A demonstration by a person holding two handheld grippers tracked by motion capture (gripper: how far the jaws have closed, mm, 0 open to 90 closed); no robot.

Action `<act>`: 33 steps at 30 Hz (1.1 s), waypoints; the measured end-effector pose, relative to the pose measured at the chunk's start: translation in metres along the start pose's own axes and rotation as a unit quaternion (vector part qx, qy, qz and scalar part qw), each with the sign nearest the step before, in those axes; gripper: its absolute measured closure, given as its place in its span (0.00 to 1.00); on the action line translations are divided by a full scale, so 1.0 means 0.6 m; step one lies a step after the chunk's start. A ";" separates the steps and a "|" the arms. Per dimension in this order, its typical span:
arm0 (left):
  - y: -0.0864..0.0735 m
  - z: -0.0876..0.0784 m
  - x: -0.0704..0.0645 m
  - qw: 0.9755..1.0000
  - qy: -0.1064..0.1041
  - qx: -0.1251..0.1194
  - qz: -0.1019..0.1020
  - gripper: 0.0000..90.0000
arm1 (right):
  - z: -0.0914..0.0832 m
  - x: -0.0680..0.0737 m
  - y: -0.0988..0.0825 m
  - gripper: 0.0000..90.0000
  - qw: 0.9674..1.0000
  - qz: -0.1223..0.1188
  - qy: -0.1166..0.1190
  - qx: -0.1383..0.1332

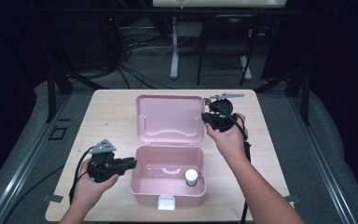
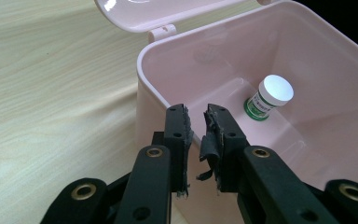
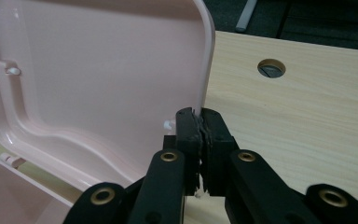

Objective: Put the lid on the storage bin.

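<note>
While I am steering from a distance, the pale wooden worktop (image 1: 107,112) is carrying everything, so I am starting there. On it the pink box (image 1: 168,189) is standing open, and its lid (image 1: 170,119) is lying swung back toward the far side, hinged to the box's far wall.

My right tongs (image 1: 208,116) are sitting at the lid's right edge. In the right gripper view the lid's rim (image 3: 208,60) is running down into the jaws, which are standing pressed close together, so I am judging them to be pinching that rim, though the exact contact is hidden between the pads. The coming move, as I am reading it, is turning on this: the lid's hinge line is running left to right, so the edge would have to be swung up and toward me to close over the box.

My left tongs (image 1: 129,163) are hovering just beside the box's left wall, pointing at it, jaws a small gap apart and holding nothing. They are the nearer pair to the box, the right pair the nearer to the lid.

Smallest, a white-capped bottle (image 1: 191,177) with a green label is standing upright in the box's near right corner. Its label text is too small for me to read.
</note>
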State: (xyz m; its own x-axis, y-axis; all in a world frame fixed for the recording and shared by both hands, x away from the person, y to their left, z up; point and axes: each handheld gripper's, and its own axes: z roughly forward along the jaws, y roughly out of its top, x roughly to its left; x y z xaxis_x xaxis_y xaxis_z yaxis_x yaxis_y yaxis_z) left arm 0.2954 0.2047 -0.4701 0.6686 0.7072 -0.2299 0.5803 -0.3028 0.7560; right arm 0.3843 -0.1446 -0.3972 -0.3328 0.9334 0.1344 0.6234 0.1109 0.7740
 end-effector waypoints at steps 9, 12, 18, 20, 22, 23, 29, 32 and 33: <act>0.000 0.000 0.000 1.000 0.000 -0.001 -0.002 0.87 | -0.017 0.004 -0.011 0.97 1.000 -0.008 0.007 -0.022; -0.001 0.000 -0.001 1.000 0.001 -0.001 -0.002 0.87 | -0.022 0.004 -0.016 0.97 0.999 -0.004 0.012 -0.030; -0.001 0.000 -0.003 1.000 0.007 -0.001 -0.001 0.87 | -0.032 0.006 -0.025 0.97 0.999 -0.014 0.016 -0.046; -0.001 -0.001 -0.003 1.000 0.006 -0.001 -0.003 0.88 | -0.035 0.008 -0.028 0.97 0.999 -0.016 0.015 -0.050; -0.002 -0.002 -0.002 1.000 0.006 -0.001 -0.002 0.88 | -0.038 0.010 -0.029 0.97 0.998 -0.018 0.016 -0.050; -0.002 -0.002 -0.002 1.000 0.006 0.000 -0.004 0.87 | -0.039 0.011 -0.029 0.97 0.998 -0.020 0.018 -0.052; -0.003 -0.004 -0.004 1.000 0.006 0.000 -0.006 0.87 | -0.046 0.013 -0.041 0.97 0.997 -0.024 0.027 -0.067; -0.003 -0.004 -0.005 1.000 0.007 0.001 -0.006 0.87 | -0.049 0.012 -0.045 0.97 0.996 -0.024 0.030 -0.074; -0.003 -0.004 -0.005 1.000 0.007 0.002 -0.006 0.87 | -0.051 0.013 -0.046 0.97 0.996 -0.026 0.030 -0.075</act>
State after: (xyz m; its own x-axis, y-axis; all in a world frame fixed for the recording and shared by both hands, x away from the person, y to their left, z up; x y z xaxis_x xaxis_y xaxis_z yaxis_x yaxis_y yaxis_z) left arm 0.2914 0.2047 -0.4696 0.6550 0.7193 -0.2312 0.5900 -0.2958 0.7513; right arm 0.3428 -0.1508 -0.3989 -0.4060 0.9052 0.1256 0.4931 0.1013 0.8641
